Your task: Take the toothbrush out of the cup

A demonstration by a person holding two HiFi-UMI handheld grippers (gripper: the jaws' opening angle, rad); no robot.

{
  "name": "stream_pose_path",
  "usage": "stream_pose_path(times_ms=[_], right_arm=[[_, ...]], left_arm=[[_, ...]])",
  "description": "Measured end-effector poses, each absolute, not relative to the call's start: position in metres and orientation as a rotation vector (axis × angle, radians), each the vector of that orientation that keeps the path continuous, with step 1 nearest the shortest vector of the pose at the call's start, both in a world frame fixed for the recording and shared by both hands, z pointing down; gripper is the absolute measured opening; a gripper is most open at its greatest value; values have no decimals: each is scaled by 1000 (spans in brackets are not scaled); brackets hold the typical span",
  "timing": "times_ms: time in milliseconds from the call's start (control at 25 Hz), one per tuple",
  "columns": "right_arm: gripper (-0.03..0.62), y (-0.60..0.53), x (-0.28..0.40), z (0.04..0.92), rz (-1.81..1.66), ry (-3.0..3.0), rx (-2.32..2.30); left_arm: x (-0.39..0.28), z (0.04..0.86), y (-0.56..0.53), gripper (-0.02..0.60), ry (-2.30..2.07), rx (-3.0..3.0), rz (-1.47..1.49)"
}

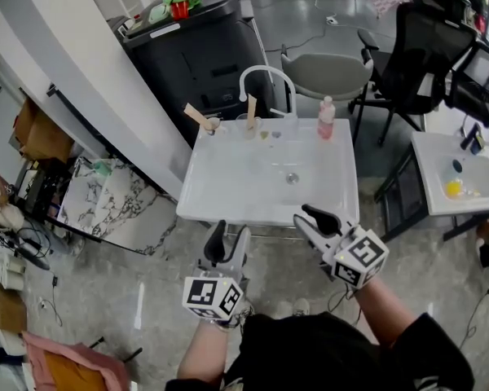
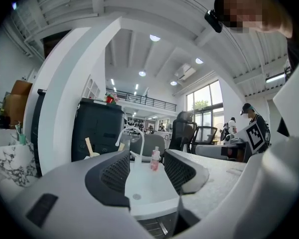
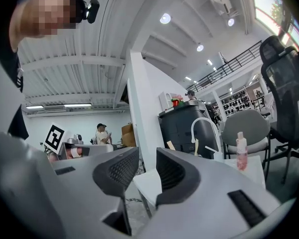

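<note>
A white sink stands in front of me with a curved white faucet at its far rim. Beside the faucet a clear cup holds an upright wooden-handled toothbrush. Further left a second wooden handle leans out of a small cup. My left gripper hangs open just short of the sink's near edge, with nothing between its jaws. My right gripper is open and empty over the near right rim. The left gripper looks along the sink toward the faucet. The right gripper points left of the faucet.
A pink bottle stands on the sink's far right rim. Behind the sink are a black cabinet and a grey chair. A black office chair and another white basin are at the right, a marble slab at the left.
</note>
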State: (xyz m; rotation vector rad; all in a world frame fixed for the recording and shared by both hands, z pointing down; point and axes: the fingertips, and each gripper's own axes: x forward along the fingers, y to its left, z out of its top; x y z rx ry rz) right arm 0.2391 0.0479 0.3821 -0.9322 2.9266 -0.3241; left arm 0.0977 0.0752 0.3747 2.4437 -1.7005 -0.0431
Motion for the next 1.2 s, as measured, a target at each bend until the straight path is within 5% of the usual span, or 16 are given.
stream_pose_path(times_ms=[640, 1200], right_arm=[[150, 12, 206, 388, -318, 2889, -1028], [161, -64, 64, 392, -320, 2829, -1284]], left_arm=[[48, 380, 35, 210, -1669, 2459, -78], [-97, 392, -63, 212, -1434, 2549, -82]])
